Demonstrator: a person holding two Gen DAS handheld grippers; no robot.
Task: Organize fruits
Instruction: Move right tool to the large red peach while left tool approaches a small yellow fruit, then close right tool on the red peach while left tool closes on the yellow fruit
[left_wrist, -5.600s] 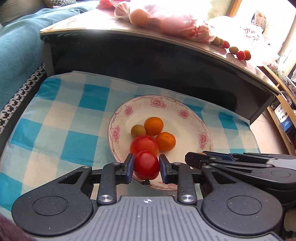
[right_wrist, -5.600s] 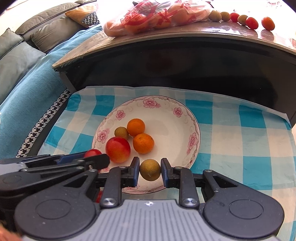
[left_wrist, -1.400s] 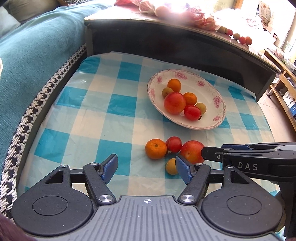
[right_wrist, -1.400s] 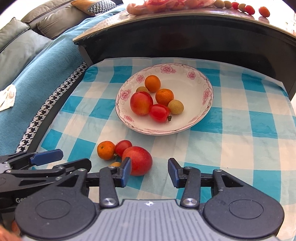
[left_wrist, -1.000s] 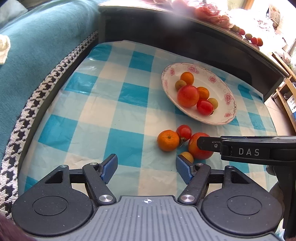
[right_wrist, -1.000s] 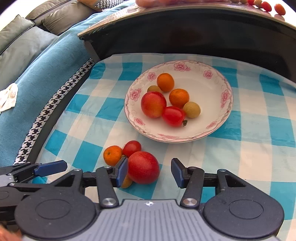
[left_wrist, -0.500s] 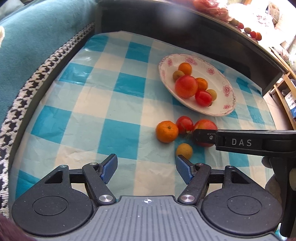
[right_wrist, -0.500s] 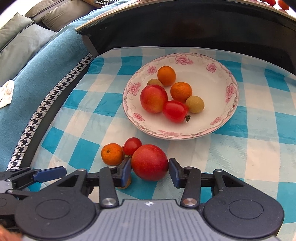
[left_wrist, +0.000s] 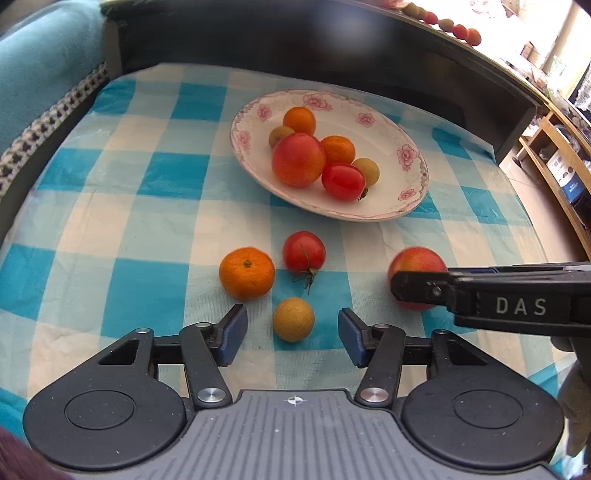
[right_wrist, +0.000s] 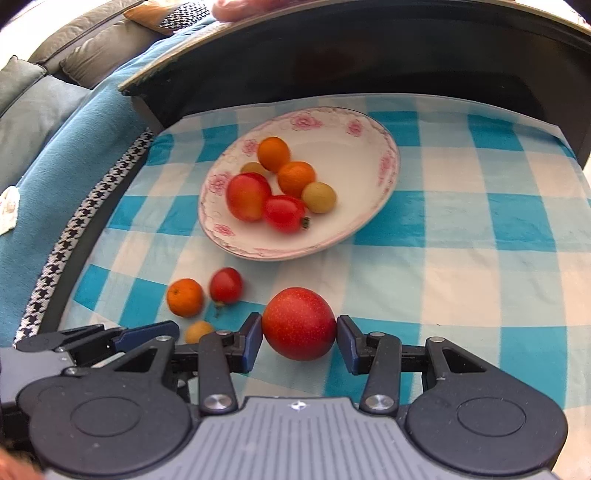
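In the left wrist view, a small round yellow-brown fruit is seen lying on the blue and white checked cloth, between the blue pads of the left gripper. The jaws have just been closing, but a gap is left on each side, so the fruit is not touched. Just beyond it, a round orange tangerine and a small red tomato with a stem are set side by side. A white plate with pink flowers, holding six fruits, is placed farther back. In the right wrist view, a big round red fruit is pinched between both pads of the right gripper, near the plate's front edge.
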